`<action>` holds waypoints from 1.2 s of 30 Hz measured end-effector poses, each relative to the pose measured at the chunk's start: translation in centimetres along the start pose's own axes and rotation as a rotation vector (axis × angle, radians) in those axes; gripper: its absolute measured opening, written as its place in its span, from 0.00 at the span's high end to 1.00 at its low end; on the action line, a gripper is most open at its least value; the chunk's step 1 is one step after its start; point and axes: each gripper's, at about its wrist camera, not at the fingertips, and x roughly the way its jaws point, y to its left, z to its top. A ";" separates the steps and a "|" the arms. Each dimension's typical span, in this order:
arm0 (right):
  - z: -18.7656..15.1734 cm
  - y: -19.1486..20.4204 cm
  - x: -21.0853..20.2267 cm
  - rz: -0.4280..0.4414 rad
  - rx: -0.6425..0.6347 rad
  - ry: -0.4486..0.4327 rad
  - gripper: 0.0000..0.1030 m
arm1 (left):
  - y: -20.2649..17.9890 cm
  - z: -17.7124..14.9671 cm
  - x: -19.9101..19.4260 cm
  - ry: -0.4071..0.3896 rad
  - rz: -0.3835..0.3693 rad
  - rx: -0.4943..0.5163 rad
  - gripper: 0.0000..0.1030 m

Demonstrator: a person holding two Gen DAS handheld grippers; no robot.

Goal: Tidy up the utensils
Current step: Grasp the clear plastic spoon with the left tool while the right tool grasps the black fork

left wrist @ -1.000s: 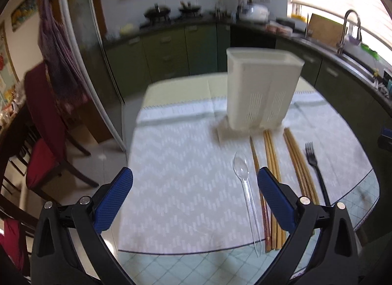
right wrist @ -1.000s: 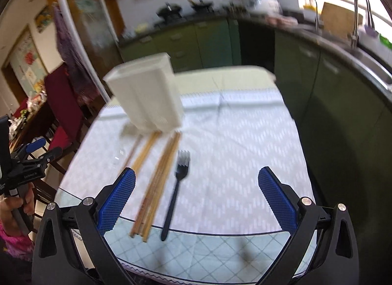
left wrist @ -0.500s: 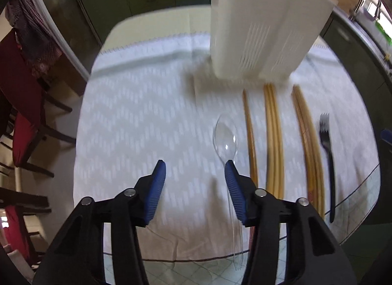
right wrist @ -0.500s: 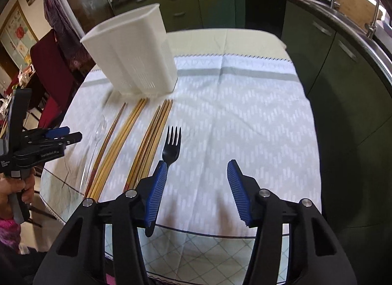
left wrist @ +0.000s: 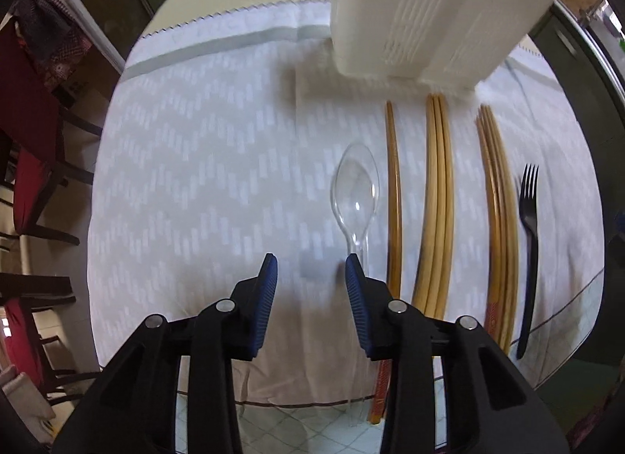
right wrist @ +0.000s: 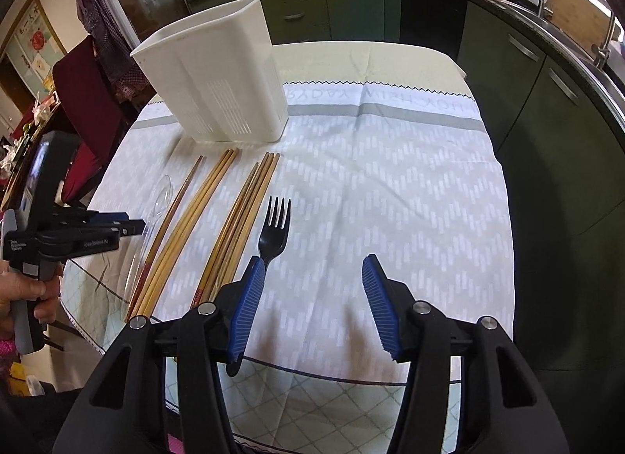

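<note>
The left gripper (left wrist: 311,271), its empty jaws closing, is hovering just left of the clear plastic spoon (left wrist: 356,196) lying lengthwise on the desk (left wrist: 195,165), while the right gripper (right wrist: 312,286), half-spread, is waiting beside the black fork (right wrist: 275,229).

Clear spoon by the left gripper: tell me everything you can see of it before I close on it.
The spoon looks like clear, glossy plastic: an oval bowl and a thin handle. It lies flat on the tablecloth, bowl toward the white holder, handle running past the table's near edge. It is the leftmost utensil, just left of a single chopstick; whether they touch is unclear. The left gripper is closing, but the handle passes under its right pad, not between the pads. Nothing grips it.
</note>
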 end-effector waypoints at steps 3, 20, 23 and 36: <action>-0.1 0.0 0.4 0.008 -0.001 0.008 0.49 | 0.0 -0.1 -0.8 -0.024 -0.003 -0.012 0.64; 0.6 1.3 2.6 0.015 -0.031 0.086 0.53 | -0.6 0.0 0.6 0.038 -0.067 0.057 0.91; 0.7 2.2 4.0 0.018 -0.048 0.157 0.64 | -0.2 0.4 0.5 0.035 -0.071 0.066 0.92; 1.4 5.9 9.0 -0.017 -0.075 0.299 0.71 | 3.4 0.8 0.3 0.005 -0.045 0.085 0.91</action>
